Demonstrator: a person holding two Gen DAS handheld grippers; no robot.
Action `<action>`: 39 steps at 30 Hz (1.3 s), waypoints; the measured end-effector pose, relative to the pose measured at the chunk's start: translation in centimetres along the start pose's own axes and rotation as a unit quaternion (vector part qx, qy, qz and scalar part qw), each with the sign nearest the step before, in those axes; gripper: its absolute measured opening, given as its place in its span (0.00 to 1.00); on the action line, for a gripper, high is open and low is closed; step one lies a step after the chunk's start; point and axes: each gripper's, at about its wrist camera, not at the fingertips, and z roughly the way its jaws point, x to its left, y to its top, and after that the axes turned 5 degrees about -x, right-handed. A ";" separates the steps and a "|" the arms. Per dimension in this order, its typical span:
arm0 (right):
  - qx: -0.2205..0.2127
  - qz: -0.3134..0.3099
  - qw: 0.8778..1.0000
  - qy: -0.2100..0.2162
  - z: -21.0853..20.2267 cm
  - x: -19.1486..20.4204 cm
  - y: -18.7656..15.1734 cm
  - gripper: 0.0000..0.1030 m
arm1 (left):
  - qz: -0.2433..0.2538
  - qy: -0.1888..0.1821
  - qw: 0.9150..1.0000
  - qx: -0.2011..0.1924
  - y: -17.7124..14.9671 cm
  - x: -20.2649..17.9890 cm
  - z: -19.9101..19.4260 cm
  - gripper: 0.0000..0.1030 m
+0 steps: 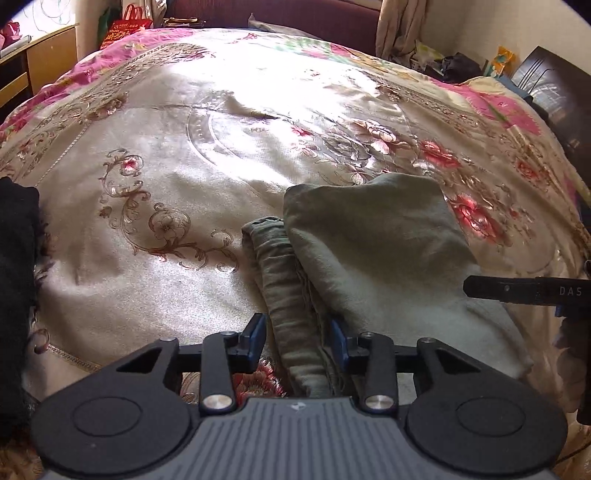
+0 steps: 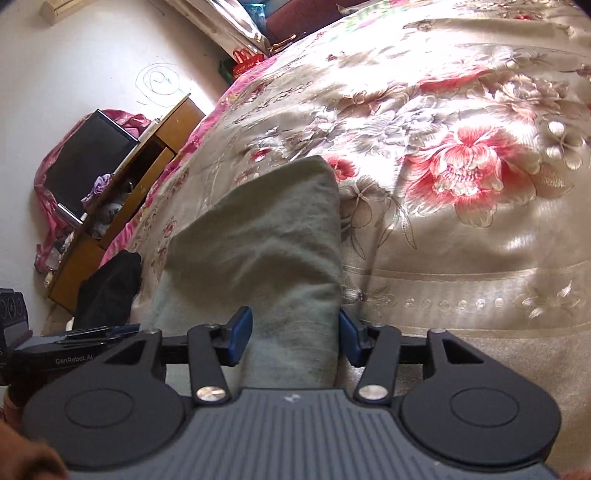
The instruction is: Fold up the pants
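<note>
Grey-green pants (image 1: 373, 236) lie folded on a floral bedspread (image 1: 177, 155). In the left wrist view my left gripper (image 1: 297, 338) has its jaws wide apart, with the gathered waistband strip (image 1: 291, 295) running between them; the pads do not press it. In the right wrist view my right gripper (image 2: 295, 334) is also open, its blue pads either side of the near end of the folded pants (image 2: 266, 236). The right gripper's body also shows at the right edge of the left wrist view (image 1: 532, 290).
A black garment (image 1: 16, 280) lies at the bed's left edge, also in the right wrist view (image 2: 110, 284). A wooden desk (image 2: 122, 206) with a dark monitor (image 2: 88, 162) stands beside the bed. A maroon headboard (image 1: 314, 18) is far back.
</note>
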 end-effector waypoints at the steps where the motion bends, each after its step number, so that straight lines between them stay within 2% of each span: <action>1: 0.003 -0.003 1.000 0.005 0.1 0.0 0.0 0.51 | -0.003 -0.003 1.000 0.000 0.1 0.1 0.0 0.54; 5: 0.007 -0.010 1.000 0.015 0.9 0.2 0.0 0.51 | -0.010 0.013 1.000 0.007 -0.3 0.6 1.4 0.60; 7: 0.008 -0.008 1.000 0.021 1.4 0.3 0.1 0.54 | -0.031 0.001 1.000 0.006 -0.4 0.8 1.9 0.63; 10: 0.009 -0.008 1.000 0.029 2.4 0.6 0.2 0.55 | -0.019 -0.012 1.000 0.005 -0.1 0.0 2.1 0.62; 11: 0.008 -0.007 1.000 0.028 2.5 0.7 0.2 0.51 | -0.010 -0.011 1.000 0.003 -0.1 -0.4 2.1 0.61; 13: 0.008 -0.008 1.000 0.012 2.3 0.8 0.3 0.21 | 0.012 -0.002 1.000 0.003 -0.1 -1.2 2.3 0.59; 14: 0.014 -0.003 1.000 0.009 2.1 0.6 0.4 0.18 | 0.023 0.003 1.000 0.004 -0.1 -1.6 2.5 0.56; 16: 0.013 0.010 1.000 0.015 1.2 0.2 0.5 0.15 | 0.041 0.002 0.999 0.002 0.0 -2.5 3.0 0.53; 19: 0.005 -0.006 1.000 -0.007 -0.9 -0.1 0.5 0.14 | 0.051 -0.025 0.998 -0.002 0.5 -4.4 3.7 0.52; 25: -0.017 0.007 0.995 -0.095 -5.5 -3.9 1.7 0.16 | 0.093 -0.088 0.992 -0.002 1.8 -10.5 6.8 0.53; 28: -0.014 0.032 0.991 -0.129 -7.1 -6.0 2.4 0.24 | 0.121 -0.074 0.990 -0.008 2.0 -13.0 7.5 0.55; 30: -0.028 0.009 0.988 -0.154 -8.2 -5.6 2.2 0.29 | 0.130 -0.056 0.990 -0.012 1.9 -13.4 7.2 0.59; 35: -0.065 -0.049 0.975 -0.206 -10.0 -3.2 1.0 0.30 | 0.113 -0.015 0.993 -0.018 1.5 -13.0 5.9 0.63; 39: -0.076 -0.053 0.972 -0.215 -10.7 -2.3 0.4 0.30 | 0.130 0.026 0.990 -0.038 1.0 -13.3 4.2 0.64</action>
